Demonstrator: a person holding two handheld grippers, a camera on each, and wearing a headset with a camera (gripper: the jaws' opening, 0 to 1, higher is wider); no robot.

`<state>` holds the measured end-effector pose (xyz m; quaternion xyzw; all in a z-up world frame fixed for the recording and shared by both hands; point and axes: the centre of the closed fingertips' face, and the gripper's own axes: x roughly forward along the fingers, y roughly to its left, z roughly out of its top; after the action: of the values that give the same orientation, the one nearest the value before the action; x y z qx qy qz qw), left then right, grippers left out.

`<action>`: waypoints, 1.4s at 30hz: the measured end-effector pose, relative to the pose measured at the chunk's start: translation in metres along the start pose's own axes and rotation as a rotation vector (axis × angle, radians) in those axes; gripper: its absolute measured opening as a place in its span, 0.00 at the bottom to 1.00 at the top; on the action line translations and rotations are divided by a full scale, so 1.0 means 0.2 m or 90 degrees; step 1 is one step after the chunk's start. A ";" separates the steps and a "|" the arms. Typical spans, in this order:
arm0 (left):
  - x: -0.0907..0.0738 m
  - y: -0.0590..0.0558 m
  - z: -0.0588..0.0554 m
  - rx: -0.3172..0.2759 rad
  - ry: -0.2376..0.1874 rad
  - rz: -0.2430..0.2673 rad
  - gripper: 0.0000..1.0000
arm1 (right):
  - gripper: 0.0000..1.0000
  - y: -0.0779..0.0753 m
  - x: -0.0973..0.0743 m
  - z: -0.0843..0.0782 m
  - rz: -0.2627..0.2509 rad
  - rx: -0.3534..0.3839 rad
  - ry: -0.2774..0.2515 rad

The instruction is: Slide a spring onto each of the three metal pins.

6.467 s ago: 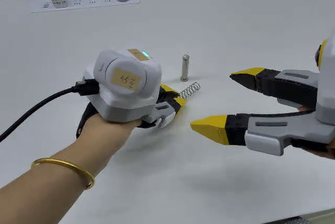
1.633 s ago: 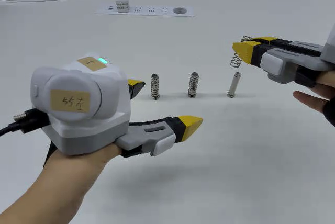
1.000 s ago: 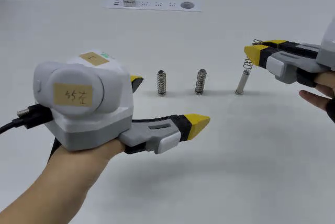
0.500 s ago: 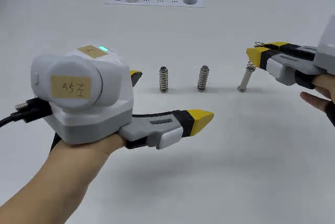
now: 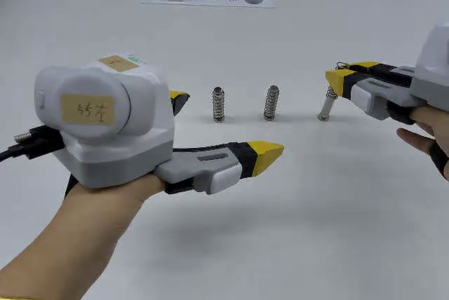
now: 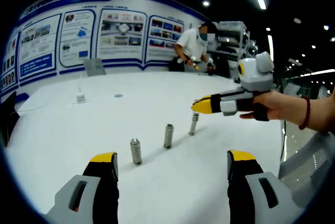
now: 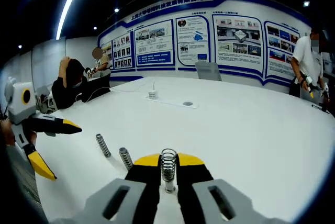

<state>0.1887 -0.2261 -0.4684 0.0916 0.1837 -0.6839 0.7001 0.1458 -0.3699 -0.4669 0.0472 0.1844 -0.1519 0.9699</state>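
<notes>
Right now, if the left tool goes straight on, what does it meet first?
Probably the middle sprung pin, roughly centred between the left tool's open jaws; the nearer sprung pin sits slightly left. Depth unclear.

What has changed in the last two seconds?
The right tongs, shut on the small steel coil spring, moved down and brought it onto the top of the third bare metal pin. The open left tongs and the two sprung pins stayed put.

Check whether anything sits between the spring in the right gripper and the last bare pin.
Nothing visible does. The spring, clamped in the right gripper jaws, hangs right over the pin, its lower end at the pin's top. The two sprung pins stand off to the side, and the left gripper hovers open, apart.
</notes>
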 end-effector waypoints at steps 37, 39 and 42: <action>0.00 0.01 -0.01 0.010 0.009 0.005 0.86 | 0.12 0.04 0.04 -0.19 0.006 0.018 0.064; 0.00 0.01 -0.01 0.010 0.009 0.006 0.86 | 0.12 0.04 0.04 -0.20 0.007 0.017 0.067; 0.00 0.01 -0.01 0.012 0.011 0.006 0.85 | 0.12 0.03 0.04 -0.19 0.007 0.021 0.063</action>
<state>0.1910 -0.2246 -0.4712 0.1049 0.1827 -0.6813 0.7010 0.1423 -0.3600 -0.5060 0.0715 0.2293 -0.1474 0.9595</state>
